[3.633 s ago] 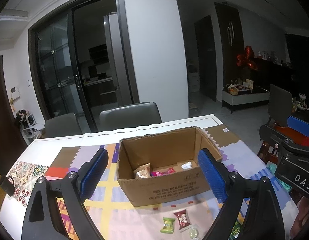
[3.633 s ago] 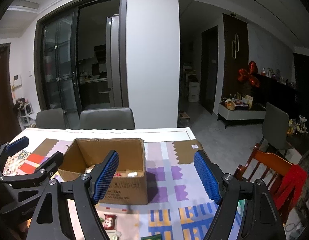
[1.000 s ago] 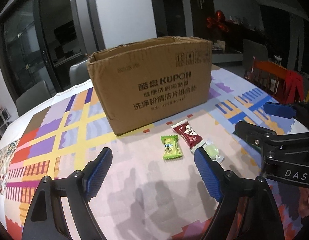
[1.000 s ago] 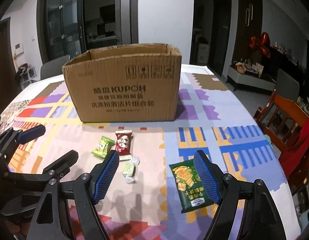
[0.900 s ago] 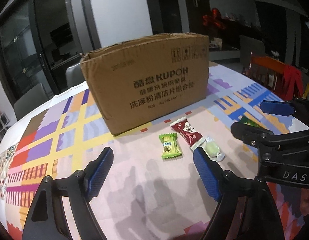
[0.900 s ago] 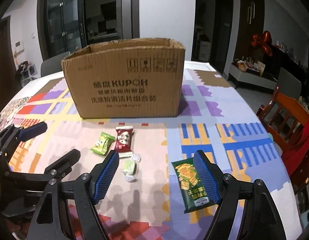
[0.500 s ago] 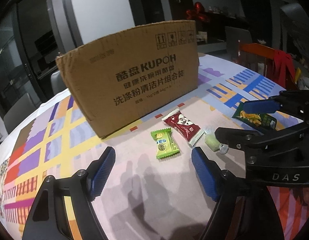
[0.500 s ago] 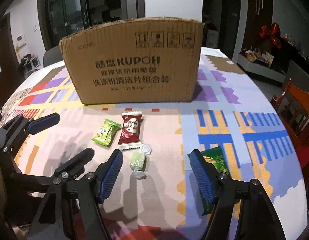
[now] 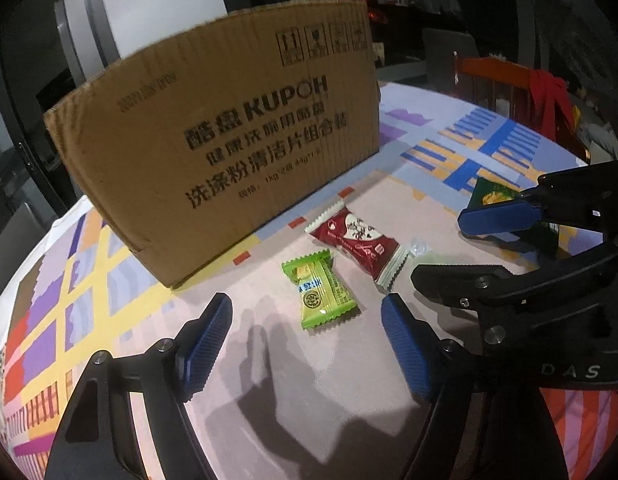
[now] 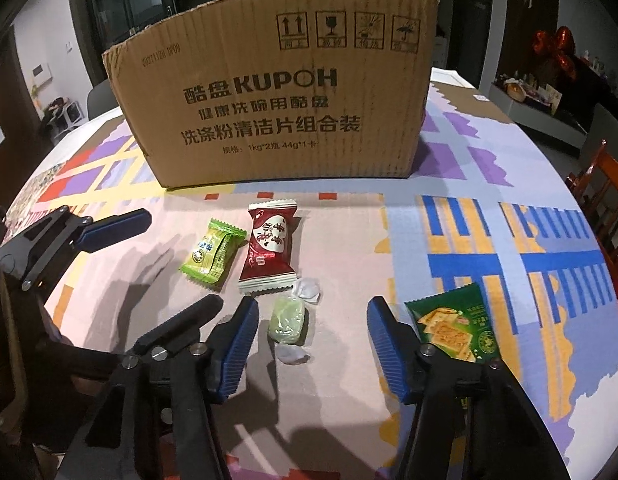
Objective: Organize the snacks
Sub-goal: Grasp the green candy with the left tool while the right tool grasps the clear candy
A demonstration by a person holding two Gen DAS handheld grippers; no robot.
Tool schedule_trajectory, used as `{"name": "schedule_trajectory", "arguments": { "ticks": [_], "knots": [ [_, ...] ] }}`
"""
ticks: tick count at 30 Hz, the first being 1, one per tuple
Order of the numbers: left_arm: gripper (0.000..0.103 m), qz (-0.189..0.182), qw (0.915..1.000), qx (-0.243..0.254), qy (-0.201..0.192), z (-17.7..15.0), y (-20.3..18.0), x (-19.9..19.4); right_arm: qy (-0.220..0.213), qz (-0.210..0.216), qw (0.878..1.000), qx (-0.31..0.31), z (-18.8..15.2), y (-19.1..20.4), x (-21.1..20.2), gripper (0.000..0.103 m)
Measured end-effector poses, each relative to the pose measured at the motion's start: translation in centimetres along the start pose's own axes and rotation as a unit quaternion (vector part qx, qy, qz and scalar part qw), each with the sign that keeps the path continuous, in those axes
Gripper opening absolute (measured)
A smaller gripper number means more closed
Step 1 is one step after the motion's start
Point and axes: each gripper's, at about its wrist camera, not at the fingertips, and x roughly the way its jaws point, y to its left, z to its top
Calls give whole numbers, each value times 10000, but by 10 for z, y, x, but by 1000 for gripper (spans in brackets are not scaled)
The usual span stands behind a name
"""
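Both claws have dropped toward the desk, my left claw [image 9: 305, 340] and right claw [image 10: 311, 340] narrowing, ungripped, straddling green sweet [image 9: 323, 294] and pale candy [image 10: 288, 322] for boxing.

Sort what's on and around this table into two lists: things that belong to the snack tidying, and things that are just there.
Part of the job:
- cardboard box
- lime green candy
- red candy
- pale green twist-wrapped sweet
- green cracker packet

Just there:
- patterned tablecloth
- wooden chair
- red balloons
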Motion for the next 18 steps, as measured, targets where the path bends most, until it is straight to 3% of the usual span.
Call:
{"name": "schedule_trajectory", "arguments": {
  "ticks": [12, 18],
  "knots": [
    [70, -91, 9998, 151, 123, 6, 0, 12, 214, 118, 9996, 128, 4, -2, 9, 48],
    [70, -385, 9991, 99, 163, 6, 8, 15, 369, 159, 9991, 103, 8, -3, 11, 46]
  ]
}}
